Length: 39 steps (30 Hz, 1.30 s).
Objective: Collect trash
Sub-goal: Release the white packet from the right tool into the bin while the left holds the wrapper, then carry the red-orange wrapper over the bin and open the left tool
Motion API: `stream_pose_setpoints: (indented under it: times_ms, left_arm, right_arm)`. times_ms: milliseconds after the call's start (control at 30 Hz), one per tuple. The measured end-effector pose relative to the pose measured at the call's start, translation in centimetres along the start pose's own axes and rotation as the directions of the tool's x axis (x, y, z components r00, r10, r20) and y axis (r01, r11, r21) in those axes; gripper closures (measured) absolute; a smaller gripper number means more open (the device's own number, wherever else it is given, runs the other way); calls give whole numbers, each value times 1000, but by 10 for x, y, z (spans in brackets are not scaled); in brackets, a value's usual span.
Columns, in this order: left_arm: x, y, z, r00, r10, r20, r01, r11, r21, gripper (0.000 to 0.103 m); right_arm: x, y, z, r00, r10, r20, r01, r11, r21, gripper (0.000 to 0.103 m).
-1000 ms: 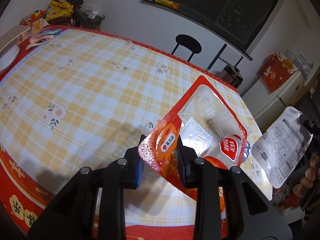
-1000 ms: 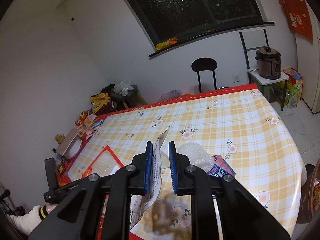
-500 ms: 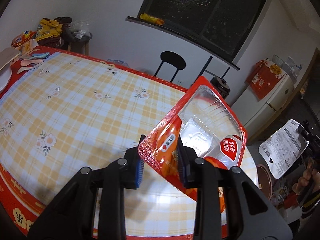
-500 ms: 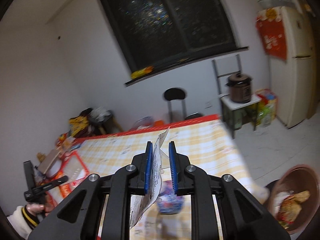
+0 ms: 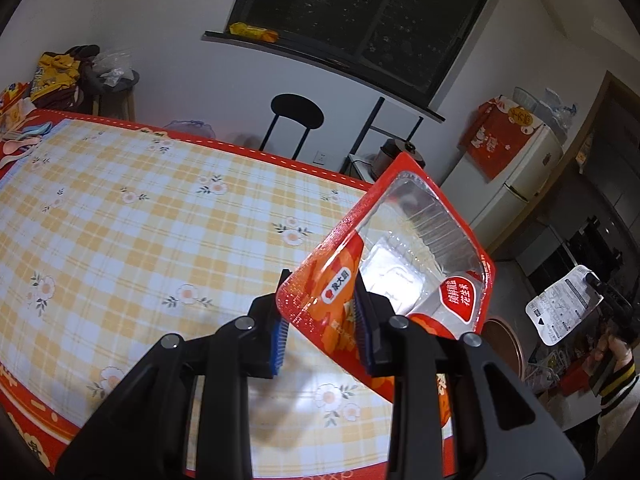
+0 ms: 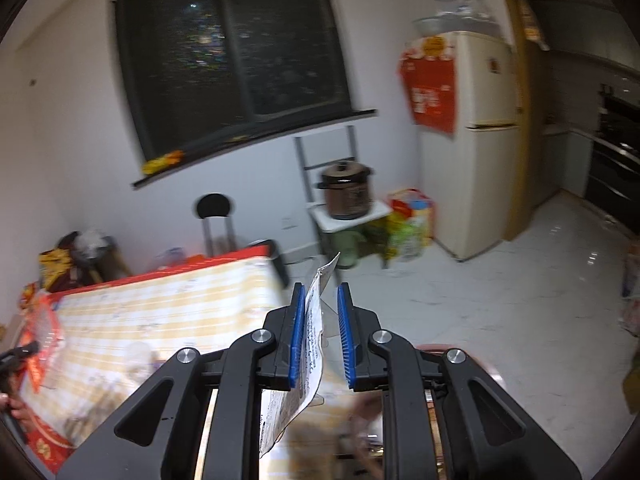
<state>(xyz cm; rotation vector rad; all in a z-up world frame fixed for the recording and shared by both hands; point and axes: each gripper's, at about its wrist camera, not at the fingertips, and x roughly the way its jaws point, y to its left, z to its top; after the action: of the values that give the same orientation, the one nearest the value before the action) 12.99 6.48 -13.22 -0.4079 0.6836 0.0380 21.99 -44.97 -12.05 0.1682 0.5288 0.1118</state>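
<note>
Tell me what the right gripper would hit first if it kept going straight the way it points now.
Probably nothing close: past the right gripper, shut on the white printed wrapper, lies bare floor, then the green bags beside the cooker's stand. Depth is hard to judge in this blurred view.

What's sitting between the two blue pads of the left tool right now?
In the left wrist view, the left tool is shut on the corner of a red snack tray package with a clear empty plastic insert; nothing else lies between the pads.
</note>
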Motion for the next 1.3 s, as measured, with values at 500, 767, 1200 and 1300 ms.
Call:
stream_pose_setpoints:
  times_ms: [500,767,1200,1300]
  left_arm:
    - [10,-53,-10,999,23,-31,-22,999,44,72]
    - [17,-81,-3,999,-34,-39,38,993,110,72]
    - [60,-204,0,961,-241,-138,272,915,297,72]
    - [76,-243,-8,943,-282,-178,327,883,337,72]
  right_arm:
    - [64,-98,-29,986,-128,-106,141,982,127,78]
    - [37,-94,-17,980,-196,-42,200,961,189,7]
    - [-74,-69,7,974,-198,108,180,972,153,5]
    - [-96,-76,4,974,-188,124,166,971,172,5]
